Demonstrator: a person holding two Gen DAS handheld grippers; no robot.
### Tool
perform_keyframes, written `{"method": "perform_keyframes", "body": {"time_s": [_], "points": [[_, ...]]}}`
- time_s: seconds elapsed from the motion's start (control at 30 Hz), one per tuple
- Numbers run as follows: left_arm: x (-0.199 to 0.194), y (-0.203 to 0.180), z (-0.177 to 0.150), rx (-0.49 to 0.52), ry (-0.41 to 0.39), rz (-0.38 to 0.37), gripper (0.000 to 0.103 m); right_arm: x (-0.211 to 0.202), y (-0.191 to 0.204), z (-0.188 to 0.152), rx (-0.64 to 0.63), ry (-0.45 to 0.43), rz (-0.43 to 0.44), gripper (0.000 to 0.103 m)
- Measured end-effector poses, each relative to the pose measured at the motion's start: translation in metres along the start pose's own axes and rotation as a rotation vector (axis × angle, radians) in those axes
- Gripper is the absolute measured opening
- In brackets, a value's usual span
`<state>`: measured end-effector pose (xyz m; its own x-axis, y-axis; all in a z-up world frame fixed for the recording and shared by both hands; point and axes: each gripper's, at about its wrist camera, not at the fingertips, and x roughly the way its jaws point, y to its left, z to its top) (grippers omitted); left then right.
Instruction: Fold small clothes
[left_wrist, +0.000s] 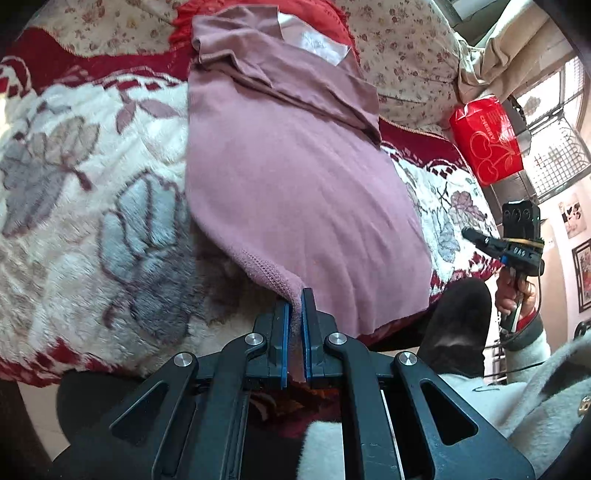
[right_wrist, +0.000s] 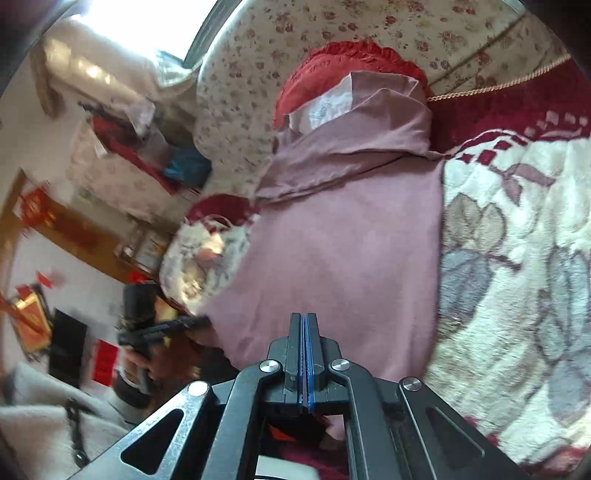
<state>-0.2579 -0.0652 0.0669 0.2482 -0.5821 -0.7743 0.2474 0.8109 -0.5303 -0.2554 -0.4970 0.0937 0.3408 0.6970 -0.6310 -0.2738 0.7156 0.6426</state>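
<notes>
A dusty-pink garment (left_wrist: 295, 177) lies spread on a floral plush blanket (left_wrist: 92, 184), its folded collar end with a pale label (left_wrist: 314, 40) at the far side. My left gripper (left_wrist: 295, 299) is shut on the near knitted hem corner, and pink fabric shows between its blue pads. In the right wrist view the same garment (right_wrist: 343, 251) fills the middle and the left gripper (right_wrist: 201, 322) holds its left corner. My right gripper (right_wrist: 304, 315) is shut over the near edge, pads together with no fabric visible between them. The left wrist view has that right gripper (left_wrist: 467, 232) off the garment's right edge.
A red ruffled cushion (right_wrist: 351, 55) and a flowered quilt (left_wrist: 399, 55) lie beyond the garment. A red bag (left_wrist: 485, 140) stands at the bed's right side. A person's dark-clad knee (left_wrist: 458, 321) and grey fleece sleeve (left_wrist: 532, 343) are close to the near edge of the bed.
</notes>
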Motion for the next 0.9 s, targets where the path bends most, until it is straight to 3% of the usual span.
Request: {"method": "perform_keyframes", "body": {"time_s": [0.17, 0.27, 0.37, 0.57, 0.77, 0.9], "points": [[0.008, 0.006, -0.008, -0.018, 0.019, -0.002, 0.004, 0.023, -0.022, -0.034, 0.027, 0.183, -0.18, 0.007], [0.004, 0.006, -0.008, -0.018, 0.01, -0.005, 0.004, 0.036, -0.028, -0.051, 0.056, 0.242, -0.177, 0.02], [-0.003, 0.006, -0.008, -0.013, -0.005, -0.005, 0.004, 0.046, -0.027, -0.053, 0.061, 0.221, -0.154, 0.028], [0.001, 0.004, -0.009, -0.008, 0.003, 0.007, 0.004, 0.08, -0.038, -0.061, 0.093, 0.228, -0.154, 0.025], [0.005, 0.004, -0.008, -0.013, 0.009, 0.01, 0.004, 0.043, -0.026, -0.064, 0.049, 0.191, -0.175, 0.024], [0.008, 0.003, -0.006, -0.018, 0.001, 0.004, 0.004, 0.044, -0.032, -0.063, 0.046, 0.191, -0.245, 0.024]]}}
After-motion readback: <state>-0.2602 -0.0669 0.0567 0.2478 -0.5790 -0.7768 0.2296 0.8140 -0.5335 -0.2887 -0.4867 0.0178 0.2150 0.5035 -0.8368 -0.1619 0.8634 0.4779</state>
